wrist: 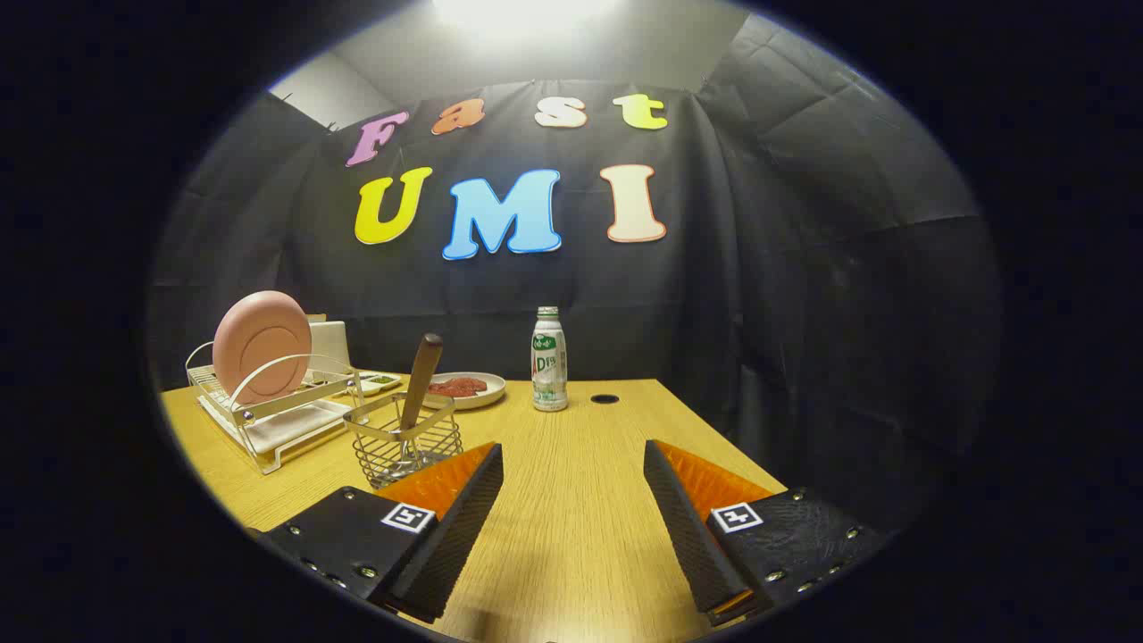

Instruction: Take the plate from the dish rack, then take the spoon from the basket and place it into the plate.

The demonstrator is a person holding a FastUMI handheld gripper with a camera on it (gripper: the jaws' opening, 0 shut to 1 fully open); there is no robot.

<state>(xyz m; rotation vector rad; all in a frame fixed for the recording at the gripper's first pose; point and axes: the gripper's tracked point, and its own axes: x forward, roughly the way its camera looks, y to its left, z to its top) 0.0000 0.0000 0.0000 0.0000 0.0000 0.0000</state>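
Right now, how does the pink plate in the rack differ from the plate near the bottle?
The pink plate stands on edge in the dish rack; the pale plate lies flat on the table. The pink plate is bare; the pale plate holds something reddish. Both are round. The open gripper touches neither.

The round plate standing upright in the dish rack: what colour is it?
Pink plate, clearest in the gripper view.
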